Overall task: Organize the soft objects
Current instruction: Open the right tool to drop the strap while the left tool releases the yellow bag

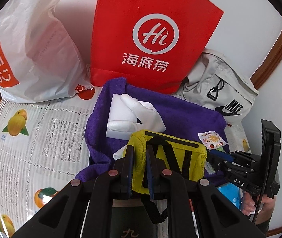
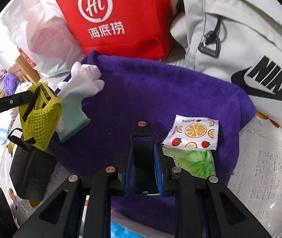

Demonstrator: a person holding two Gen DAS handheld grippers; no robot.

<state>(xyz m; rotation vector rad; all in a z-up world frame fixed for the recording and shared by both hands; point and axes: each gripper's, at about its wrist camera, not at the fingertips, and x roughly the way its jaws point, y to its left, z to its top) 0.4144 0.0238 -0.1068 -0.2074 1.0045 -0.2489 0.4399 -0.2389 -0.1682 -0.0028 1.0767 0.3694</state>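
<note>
My left gripper (image 1: 140,150) is shut on a yellow mesh pouch (image 1: 172,158) with black straps, held just above a purple towel (image 1: 180,115); the pouch also shows in the right wrist view (image 2: 41,117). A white glove (image 1: 139,113) lies on the towel over a white sponge block (image 1: 119,107). My right gripper (image 2: 142,138) is open and empty, low over the purple towel (image 2: 150,91). A fruit-print wipe packet (image 2: 194,131) lies on the towel just right of its fingers, over a green packet (image 2: 194,160).
A red "Hi" bag (image 1: 152,35), a white Uniqlo bag (image 1: 27,49) and a grey Nike bag (image 1: 222,91) stand behind the towel. A fruit-print tablecloth (image 1: 31,138) covers the table. A black box (image 2: 31,170) sits under the pouch.
</note>
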